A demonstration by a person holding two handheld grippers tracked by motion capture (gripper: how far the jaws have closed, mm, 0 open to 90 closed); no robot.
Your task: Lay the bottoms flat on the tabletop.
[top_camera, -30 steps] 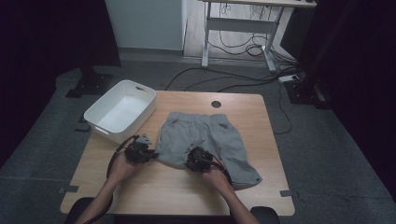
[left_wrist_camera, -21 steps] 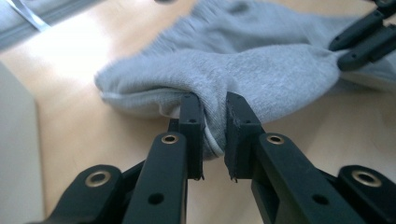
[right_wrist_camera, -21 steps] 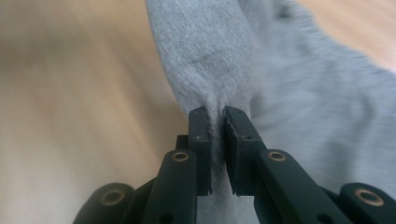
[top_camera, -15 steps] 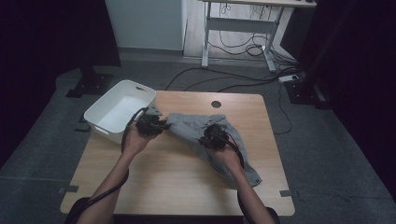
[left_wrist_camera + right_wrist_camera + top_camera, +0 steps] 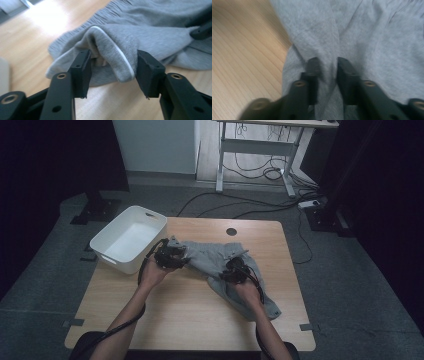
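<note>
The shorts (image 5: 220,265) are of plain grey cloth, a little mottled, with no print. A thin white line (image 5: 120,53) runs along the hem of one leg, seen in the left gripper view. The table (image 5: 185,315) is light wood, with fine straight grain in a pale yellow-brown, and it has one dark round hole (image 5: 231,231) at the far side. The bin (image 5: 127,240) at the far left is white, inside and outside. The left gripper (image 5: 169,256) and the right gripper (image 5: 235,270) are black. The floor (image 5: 350,285) is dark grey.
</note>
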